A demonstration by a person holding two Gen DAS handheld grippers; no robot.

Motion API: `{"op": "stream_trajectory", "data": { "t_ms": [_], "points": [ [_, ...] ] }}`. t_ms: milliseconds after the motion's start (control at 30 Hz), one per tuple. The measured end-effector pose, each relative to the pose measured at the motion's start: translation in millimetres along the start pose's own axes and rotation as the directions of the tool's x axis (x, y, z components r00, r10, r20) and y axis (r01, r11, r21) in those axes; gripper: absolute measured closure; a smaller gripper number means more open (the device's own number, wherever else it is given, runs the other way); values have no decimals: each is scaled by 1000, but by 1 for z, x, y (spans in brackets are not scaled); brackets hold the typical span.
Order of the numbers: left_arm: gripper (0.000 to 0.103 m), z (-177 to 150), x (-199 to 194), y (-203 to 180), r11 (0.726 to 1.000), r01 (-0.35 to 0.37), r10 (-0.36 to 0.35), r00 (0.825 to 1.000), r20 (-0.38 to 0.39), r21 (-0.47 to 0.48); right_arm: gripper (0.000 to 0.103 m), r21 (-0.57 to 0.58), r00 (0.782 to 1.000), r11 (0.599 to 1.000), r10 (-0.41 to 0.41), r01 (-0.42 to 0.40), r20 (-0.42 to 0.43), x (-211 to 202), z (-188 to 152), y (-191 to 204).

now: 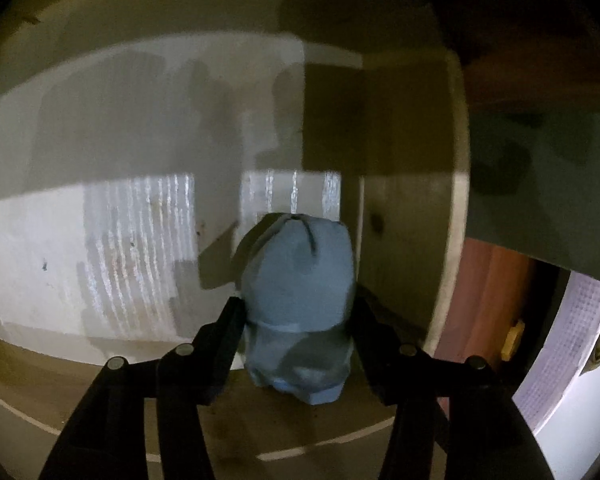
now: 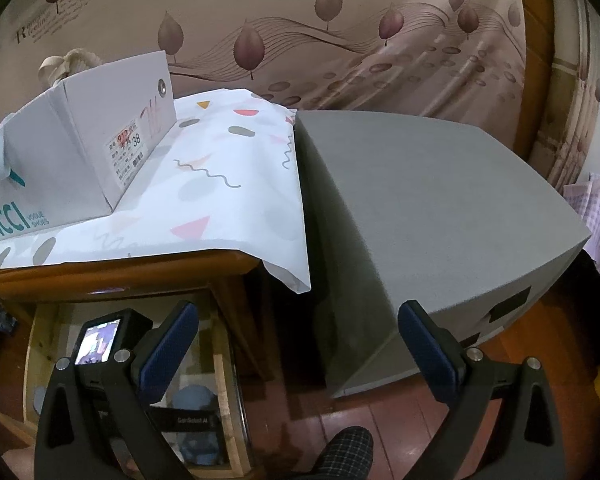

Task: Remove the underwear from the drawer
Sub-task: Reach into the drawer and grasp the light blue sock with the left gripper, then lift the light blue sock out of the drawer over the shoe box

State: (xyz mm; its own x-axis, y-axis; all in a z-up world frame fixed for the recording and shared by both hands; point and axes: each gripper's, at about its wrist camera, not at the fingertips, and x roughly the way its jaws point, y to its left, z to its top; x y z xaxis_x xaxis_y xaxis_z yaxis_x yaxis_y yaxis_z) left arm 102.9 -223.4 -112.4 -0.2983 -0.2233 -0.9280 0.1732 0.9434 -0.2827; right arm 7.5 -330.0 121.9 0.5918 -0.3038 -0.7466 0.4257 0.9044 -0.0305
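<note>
Blue fabric, rolled into a tight bundle, is the underwear (image 1: 296, 276), and it sits on the pale floor of the drawer (image 1: 100, 240), close against the right-hand wall near the front corner. It looks light, soft and compressible, so it should give under pressure rather than resist; my guess is a squeeze across the thick middle of the roll would hold best, since a pinch on a loose outer fold could let the bundle unroll or slip free. In the left wrist view the left gripper (image 1: 298, 312) straddles the bundle, one black finger on each side, parted about as wide as the roll; whether the tips actually press the cloth cannot be made out, and nothing shows it lifted off the drawer floor. That view gives the drawer interior in shadow with streaks of light, but nothing of the room. The right wrist view supplies that: the right gripper (image 2: 298, 346) hangs spread wide with nothing between its blue pads, above a red tiled floor, facing a grey cabinet (image 2: 420, 208) and a wooden desk (image 2: 100, 276) covered by a patterned cloth (image 2: 228, 184) carrying a shoe box (image 2: 80, 160). Below the desk it catches the open drawer from above, with the other gripper's camera body and a glimpse of blue inside.
</note>
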Motion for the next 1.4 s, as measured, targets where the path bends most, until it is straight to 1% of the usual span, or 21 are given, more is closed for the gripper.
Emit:
{"op": "stream_trajectory", "data": {
  "t_ms": [67, 133, 300, 433, 533, 633, 700, 800, 900, 1033, 1100, 1167, 1233, 1333, 1400],
  "points": [
    [48, 5, 3, 3, 1000, 10, -10, 1000, -10, -10, 4, -1, 1000, 1000, 3, -3, -1, 0, 0, 0],
    [54, 7, 5, 5, 1000, 26, -26, 1000, -13, -2, 4, -5, 1000, 1000, 1, -1, -3, 0, 1, 1],
    [64, 3, 1, 7, 1000, 14, -14, 1000, 18, 5, 4, -12, 1000, 1000, 2, -2, -12, 1, 0, 2],
    [68, -3, -8, 4, 998, -60, 58, 996, 68, 25, 4, -24, 1000, 1000, -2, 1, -15, 2, -1, 5],
    [68, -9, -15, 9, 996, -85, 82, 993, 88, 31, 4, -37, 1000, 999, -3, 3, -20, 4, -3, 8],
    [68, -17, -23, 11, 990, -132, 126, 985, 118, 51, 4, -54, 1000, 999, -1, 0, -20, 6, -5, 12],
    [68, -25, -27, 11, 987, -152, 143, 980, 137, 58, 4, -64, 1000, 998, -2, 0, -25, 8, -6, 15],
    [68, -34, -34, 15, 985, -161, 149, 975, 162, 59, 4, -64, 999, 998, 12, -15, -39, 13, -9, 17],
    [68, -44, -45, 17, 977, -202, 185, 961, 205, 69, 4, -67, 998, 997, 31, -34, -52, 15, -10, 20],
    [68, -62, -55, 23, 971, -230, 206, 945, 254, 67, 4, -107, 998, 993, 34, -40, -59, 18, -14, 27],
    [68, -71, -62, 28, 967, -246, 219, 934, 282, 64, 4, -120, 997, 992, 38, -46, -64, 19, -16, 31],
    [68, -82, -65, 28, 963, -262, 232, 920, 316, 58, 4, -125, 996, 990, 53, -62, -72, 20, -18, 34],
    [68, -91, -71, 33, 956, -288, 252, 901, 354, 53, 4, -137, 995, 988, 63, -73, -75, 21, -20, 38],
    [68, -93, -84, 44, 953, -301, 262, 881, 394, 39, 4, -149, 994, 985, 73, -85, -84, 21, -24, 43],
    [68, -97, -89, 50, 947, -318, 277, 861, 426, 29, 4, -154, 993, 983, 83, -96, -86, 19, -26, 46]
  ]
}}
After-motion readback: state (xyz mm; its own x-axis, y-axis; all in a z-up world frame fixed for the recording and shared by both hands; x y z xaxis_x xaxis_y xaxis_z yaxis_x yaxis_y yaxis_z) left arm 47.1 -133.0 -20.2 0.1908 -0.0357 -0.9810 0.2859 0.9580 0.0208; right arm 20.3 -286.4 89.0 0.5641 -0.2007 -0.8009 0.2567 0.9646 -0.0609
